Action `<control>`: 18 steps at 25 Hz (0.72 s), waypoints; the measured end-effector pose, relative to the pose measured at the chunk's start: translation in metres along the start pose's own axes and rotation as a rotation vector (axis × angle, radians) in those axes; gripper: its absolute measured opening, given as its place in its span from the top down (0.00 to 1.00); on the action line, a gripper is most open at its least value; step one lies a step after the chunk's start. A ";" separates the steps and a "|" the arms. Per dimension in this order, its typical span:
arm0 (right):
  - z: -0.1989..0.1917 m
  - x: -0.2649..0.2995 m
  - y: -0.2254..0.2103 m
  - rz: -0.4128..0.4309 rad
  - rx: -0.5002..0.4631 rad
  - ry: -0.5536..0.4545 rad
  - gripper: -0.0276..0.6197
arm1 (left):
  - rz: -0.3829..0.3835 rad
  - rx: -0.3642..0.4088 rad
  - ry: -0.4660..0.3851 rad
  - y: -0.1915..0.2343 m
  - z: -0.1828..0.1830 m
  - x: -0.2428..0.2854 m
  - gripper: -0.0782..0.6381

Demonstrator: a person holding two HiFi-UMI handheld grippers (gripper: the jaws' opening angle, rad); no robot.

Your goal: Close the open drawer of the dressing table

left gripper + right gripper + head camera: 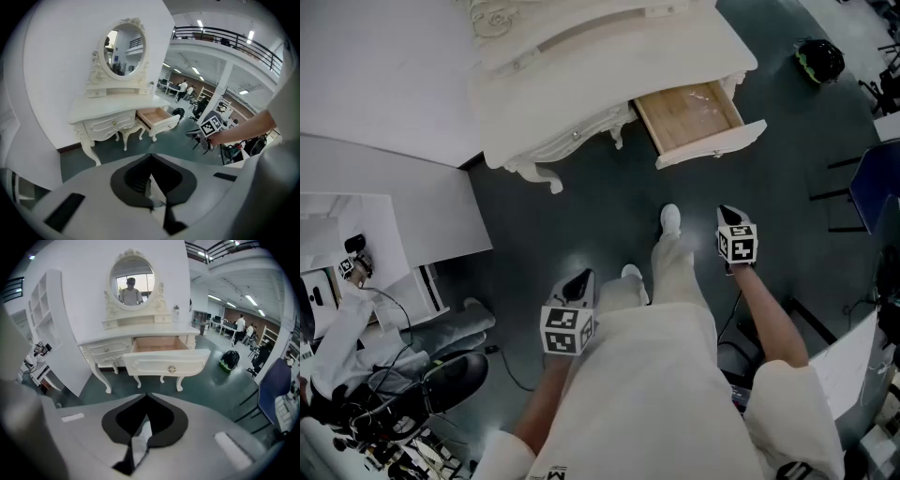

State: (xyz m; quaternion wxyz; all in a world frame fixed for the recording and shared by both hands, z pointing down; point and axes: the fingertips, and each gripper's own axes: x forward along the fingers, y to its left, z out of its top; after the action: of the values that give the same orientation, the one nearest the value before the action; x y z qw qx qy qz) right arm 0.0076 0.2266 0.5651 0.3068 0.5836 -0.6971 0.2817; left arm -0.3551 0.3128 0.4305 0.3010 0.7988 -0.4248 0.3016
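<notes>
The white dressing table stands ahead of me, its right-hand drawer pulled out, with a bare wooden inside. In the right gripper view the drawer front with its round knob faces me across a stretch of floor. From the left gripper the drawer shows from its side. My left gripper and right gripper are both held low, well short of the table, with jaws together and nothing between them. The left gripper and right gripper point down toward the floor.
A black and green helmet lies on the dark floor right of the drawer. A blue chair stands at the right. White shelving and a tangle of cables and gear are at the left. My white shoes are between the grippers.
</notes>
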 end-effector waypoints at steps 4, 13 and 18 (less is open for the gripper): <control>-0.006 -0.106 0.058 0.108 -0.021 -0.101 0.96 | -0.083 0.058 -0.055 -0.066 0.011 -0.012 0.88; 0.002 -0.277 0.105 0.209 0.035 -0.348 0.96 | -0.235 0.145 -0.199 -0.220 0.045 -0.015 0.88; -0.022 -0.318 0.087 0.224 0.055 -0.395 0.96 | -0.257 0.187 -0.190 -0.291 0.028 -0.013 0.88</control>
State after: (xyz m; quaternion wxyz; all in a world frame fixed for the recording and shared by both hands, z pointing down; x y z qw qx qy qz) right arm -0.0346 0.4607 0.3359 0.1152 0.5544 -0.7962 0.2130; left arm -0.1042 0.4325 0.3376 0.2201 0.8957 -0.3160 0.2222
